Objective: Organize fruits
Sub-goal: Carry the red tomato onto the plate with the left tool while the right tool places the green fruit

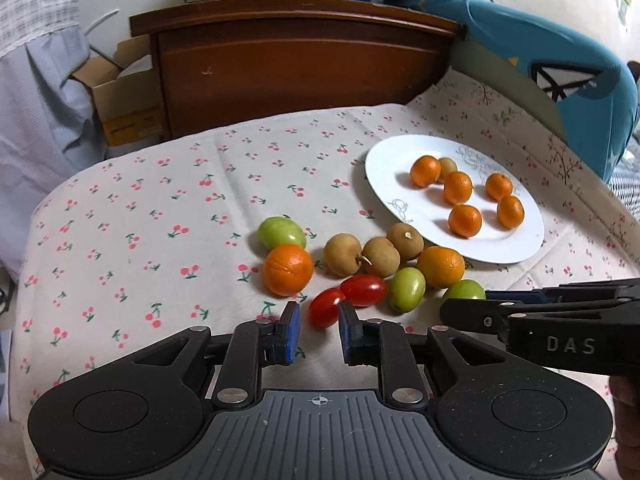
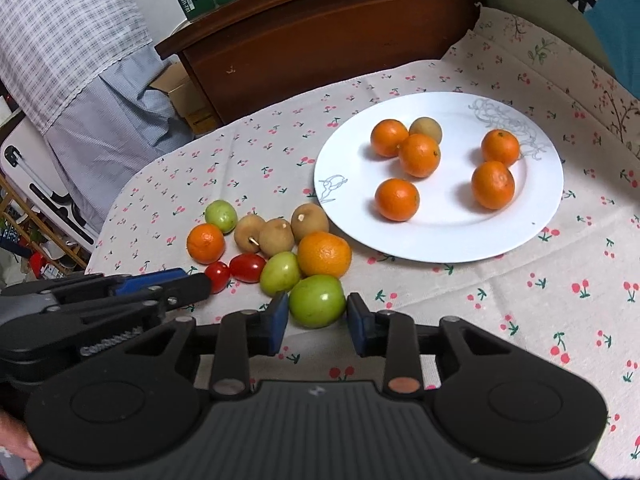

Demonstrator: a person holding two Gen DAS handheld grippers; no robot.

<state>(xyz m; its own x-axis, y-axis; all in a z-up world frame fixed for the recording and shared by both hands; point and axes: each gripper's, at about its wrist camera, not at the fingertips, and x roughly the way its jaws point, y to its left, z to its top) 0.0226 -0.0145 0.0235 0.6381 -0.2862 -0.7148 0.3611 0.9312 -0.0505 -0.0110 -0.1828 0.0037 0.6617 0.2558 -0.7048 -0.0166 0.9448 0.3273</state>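
A white plate (image 1: 516, 244) (image 2: 448, 240) holds several small oranges and one brown longan (image 2: 426, 129). Beside it on the cherry-print cloth lie loose fruits: two oranges (image 1: 288, 269) (image 2: 324, 254), three longans, green fruits and two red cherry tomatoes. My left gripper (image 1: 319, 322) is open, its pads on either side of the nearest red tomato (image 1: 325, 307). My right gripper (image 2: 317, 314) is open around a green fruit (image 2: 317, 300), its pads close to the fruit's sides.
A dark wooden headboard (image 1: 296, 68) stands behind the cloth-covered surface. A cardboard box (image 1: 120, 92) sits at the back left. A blue cushion (image 1: 552, 80) lies at the back right. The cloth drops off at its left edge.
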